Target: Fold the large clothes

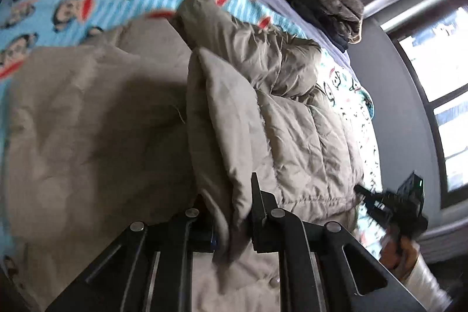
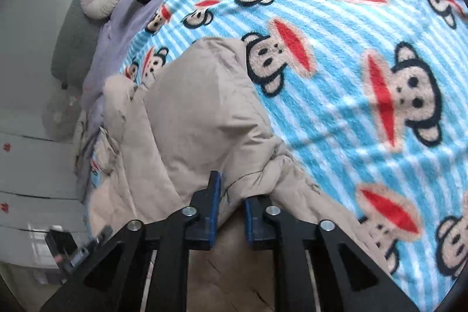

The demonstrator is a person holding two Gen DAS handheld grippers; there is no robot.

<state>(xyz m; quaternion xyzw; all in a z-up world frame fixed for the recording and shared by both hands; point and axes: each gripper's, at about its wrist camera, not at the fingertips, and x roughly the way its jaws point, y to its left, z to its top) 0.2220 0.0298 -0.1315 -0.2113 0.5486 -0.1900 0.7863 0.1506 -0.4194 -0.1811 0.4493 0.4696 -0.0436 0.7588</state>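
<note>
Beige jacket [image 1: 263, 122] hem hidden between fingers [image 1: 257, 195]

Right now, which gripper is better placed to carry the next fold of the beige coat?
Probably left: the left gripper pinches a raised flap of the beige coat; the right gripper grips only its edge.

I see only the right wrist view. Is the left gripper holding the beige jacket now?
Observer: Yes. The left gripper is shut on a raised fold of the beige jacket.
Operator: What is beyond the jacket on that side?
Observer: A bright window, past the edge of the bed.
Operator: Where is my gripper, seen from there?
Observer: The right gripper is at the jacket's far hem corner. It looks blurred there.
</note>
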